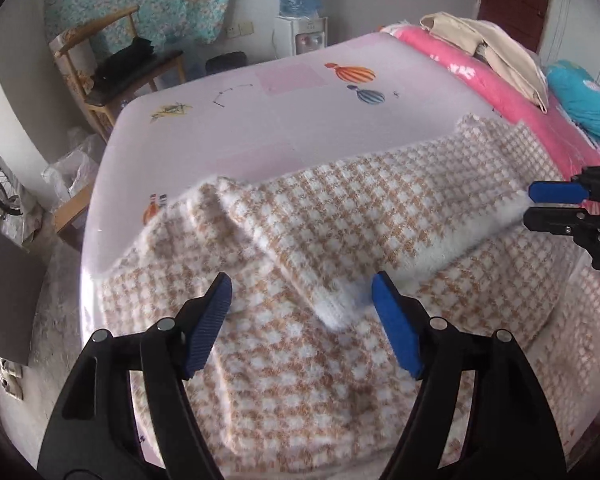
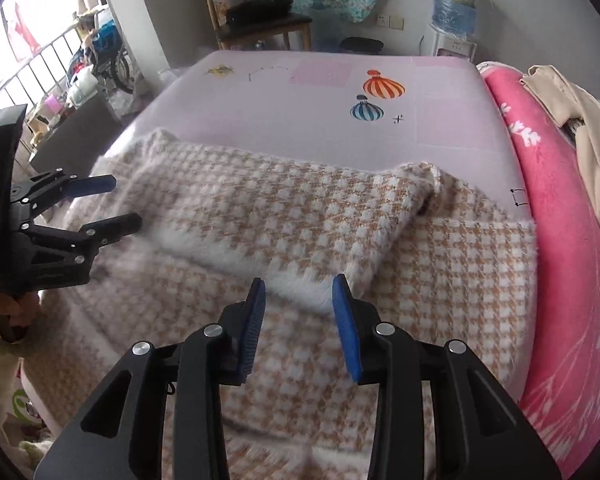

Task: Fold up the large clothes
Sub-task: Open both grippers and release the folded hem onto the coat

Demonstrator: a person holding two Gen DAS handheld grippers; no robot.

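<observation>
The bed (image 2: 308, 112) carries my checked sweater (image 2: 300, 216), spread flat with its sleeves folded across the body. My left hand-held gripper (image 1: 302, 304) is spread above one white cuff; my right hand-held gripper (image 2: 299, 304) hovers half-spread, pinching nothing.

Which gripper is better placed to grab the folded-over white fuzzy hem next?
Likely right: the right gripper hangs open directly over the white fuzzy hem of the tan-and-white checked sweater.
</observation>
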